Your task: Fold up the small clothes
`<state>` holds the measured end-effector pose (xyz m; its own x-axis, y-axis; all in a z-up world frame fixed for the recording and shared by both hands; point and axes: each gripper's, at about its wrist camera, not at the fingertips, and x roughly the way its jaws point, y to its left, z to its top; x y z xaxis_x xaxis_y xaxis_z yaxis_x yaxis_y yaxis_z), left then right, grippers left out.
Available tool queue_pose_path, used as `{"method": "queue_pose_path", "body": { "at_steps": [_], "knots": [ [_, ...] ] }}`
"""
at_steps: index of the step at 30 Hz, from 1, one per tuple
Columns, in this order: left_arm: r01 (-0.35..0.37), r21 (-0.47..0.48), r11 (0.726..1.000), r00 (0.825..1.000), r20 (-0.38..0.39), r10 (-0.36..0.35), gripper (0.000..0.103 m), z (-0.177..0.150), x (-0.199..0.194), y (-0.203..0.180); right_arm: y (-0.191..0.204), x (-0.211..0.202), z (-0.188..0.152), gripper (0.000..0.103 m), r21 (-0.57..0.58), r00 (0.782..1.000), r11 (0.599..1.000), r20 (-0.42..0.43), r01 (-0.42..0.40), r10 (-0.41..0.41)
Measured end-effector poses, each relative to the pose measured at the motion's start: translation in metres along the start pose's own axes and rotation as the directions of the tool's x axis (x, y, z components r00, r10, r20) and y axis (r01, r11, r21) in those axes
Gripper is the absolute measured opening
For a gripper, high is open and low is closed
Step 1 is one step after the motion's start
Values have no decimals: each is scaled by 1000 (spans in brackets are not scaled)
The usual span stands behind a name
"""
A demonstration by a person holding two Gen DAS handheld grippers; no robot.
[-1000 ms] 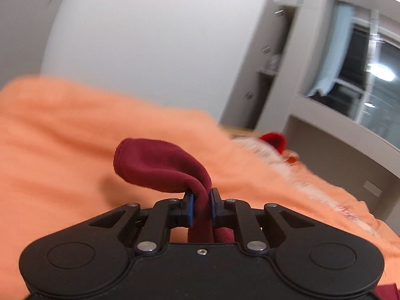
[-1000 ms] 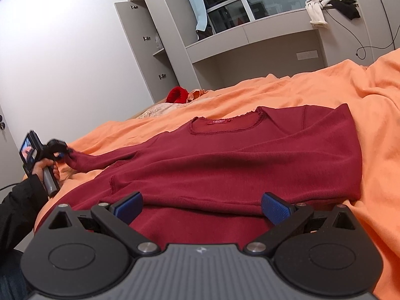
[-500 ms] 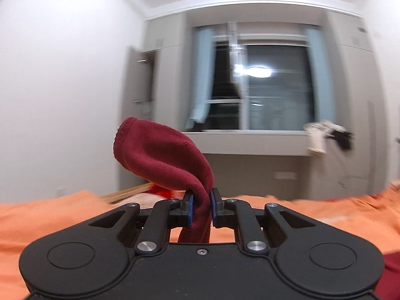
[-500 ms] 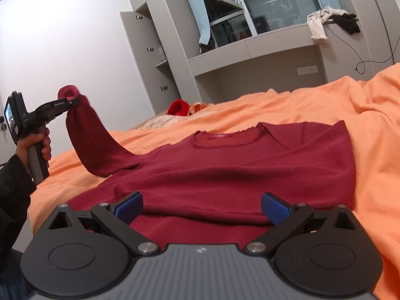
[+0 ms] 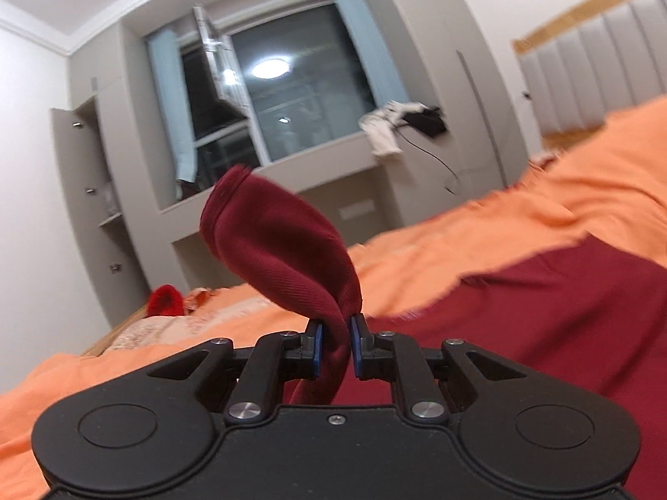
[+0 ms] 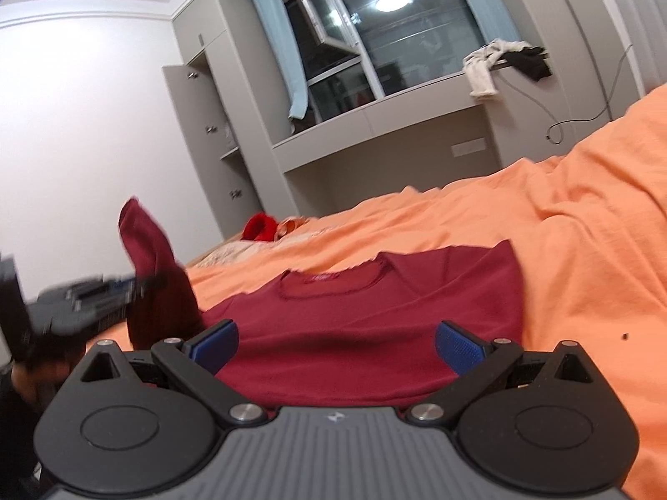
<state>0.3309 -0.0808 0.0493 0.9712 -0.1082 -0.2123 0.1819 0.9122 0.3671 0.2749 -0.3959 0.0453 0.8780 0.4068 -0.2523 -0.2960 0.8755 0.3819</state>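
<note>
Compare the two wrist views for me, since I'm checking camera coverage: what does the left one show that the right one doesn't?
Only the left wrist view shows the left gripper up close, its jaws clamped on the dark red sleeve, and a padded headboard at far right.

Only the right wrist view shows the shirt's neckline, its flat body, and the right gripper with jaws wide apart and nothing between them.

Both show the shirt on the orange bedcover, the window, the clothes on the ledge and a bright red item at the far side of the bed.
</note>
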Motion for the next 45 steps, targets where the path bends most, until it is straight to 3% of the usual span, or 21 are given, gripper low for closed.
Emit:
{"method": "queue_pose_path", "body": {
  "at_steps": [6, 8, 12, 17, 20, 23, 25, 28, 31, 35, 41, 43, 45],
  "knots": [
    [65, 63, 996, 997, -32, -63, 21, -16, -14, -26, -8, -3, 5, 103, 38, 999, 999, 28, 18, -19],
    [102, 77, 992, 994, -48, -98, 31, -20, -21, -36, -9, -2, 5, 103, 40, 999, 999, 27, 23, -24],
    [129, 90, 988, 990, -76, -122, 35, -29, -30, -46, -8, 1, 3, 103, 40, 999, 999, 23, 29, -30],
    [174, 24, 985, 980, -99, -171, 52, -36, -43, -40, -6, 7, 1, 103, 38, 1000, 999, 3, 30, -30],
    [190, -42, 981, 973, -128, -194, 53, -39, -47, -29, -3, 13, -1, 103, 36, 1000, 999, -16, 24, -24],
    [166, -107, 980, 970, -159, -182, 56, -42, -46, -15, 1, 20, -3, 103, 39, 999, 999, -39, -2, 4],
    [148, -172, 974, 970, -167, -177, 63, -42, -46, 1, 6, 26, -4, 103, 40, 997, 998, -63, -43, 46],
    [142, -297, 944, 968, -159, -196, 80, -43, -48, 27, 20, 36, -7, 103, 11, 989, 995, -107, -98, 99],
    [137, -395, 908, 966, -151, -211, 84, -47, -48, 50, 39, 45, -11, 103, -69, 983, 989, -139, -132, 121],
    [65, -451, 890, 973, -168, -156, 101, -52, -47, 76, 63, 59, -13, 103, -141, 972, 974, -181, -179, 152],
    [-55, -553, 831, 972, -219, -81, 102, -61, -44, 127, 92, 96, -9, 102, -79, 930, 960, -281, -270, 238],
    [-118, -584, 803, 965, -260, -47, 102, -65, -41, 148, 105, 108, -9, 91, -88, 924, 955, -294, -282, 246],
    [-211, -610, 764, 948, -317, 8, 102, -73, -38, 168, 124, 113, -9, 48, -181, 941, 953, -282, -245, 188]
  ]
}}
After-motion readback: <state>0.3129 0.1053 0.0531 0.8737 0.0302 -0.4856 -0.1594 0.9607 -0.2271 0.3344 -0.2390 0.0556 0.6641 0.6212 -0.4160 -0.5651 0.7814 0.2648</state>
